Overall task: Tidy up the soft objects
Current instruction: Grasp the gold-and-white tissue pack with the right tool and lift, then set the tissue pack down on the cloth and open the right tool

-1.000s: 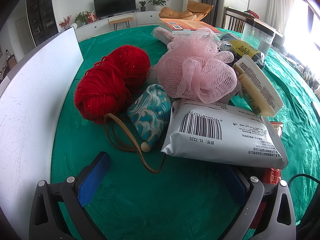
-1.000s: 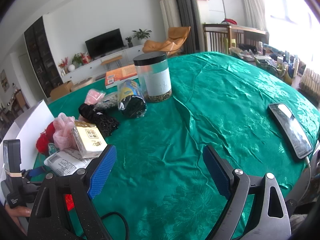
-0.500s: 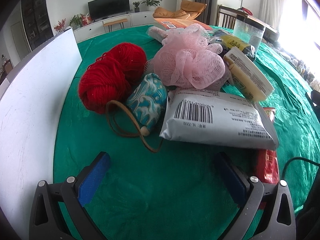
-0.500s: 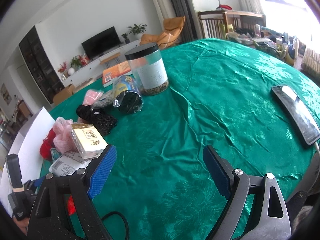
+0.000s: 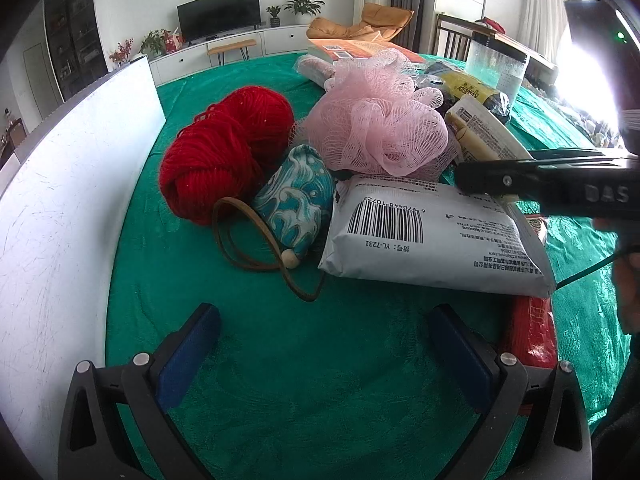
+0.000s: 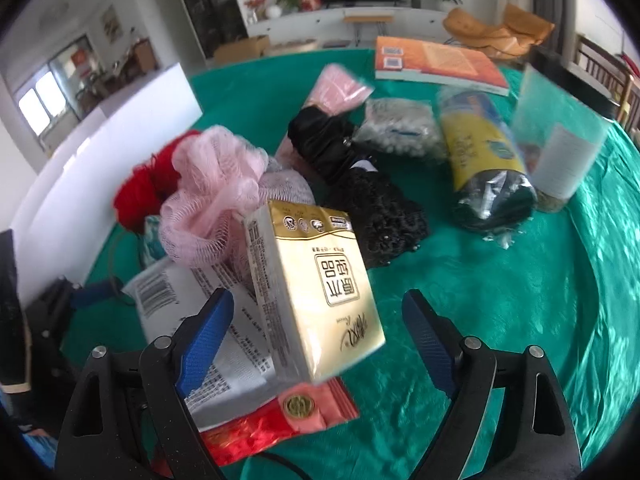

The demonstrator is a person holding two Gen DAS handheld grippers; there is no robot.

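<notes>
A pile of soft things lies on the green tablecloth: a red yarn ball, a pink mesh sponge, a blue wave-pattern pouch with a brown cord, and a white barcoded packet. My left gripper is open and empty, just short of the packet. My right gripper is open around the near end of a gold tissue pack that leans on the packet. The sponge and yarn lie behind it. The right gripper's side shows in the left wrist view.
A white board stands along the left. A red foil bag lies under the tissue pack. Behind are black lace cloth, a yellow roll, a clear jar, a pink packet and an orange book.
My right gripper has swung left from the open table to the pile and now straddles the gold tissue pack. My left gripper has backed off slightly and stays open.
</notes>
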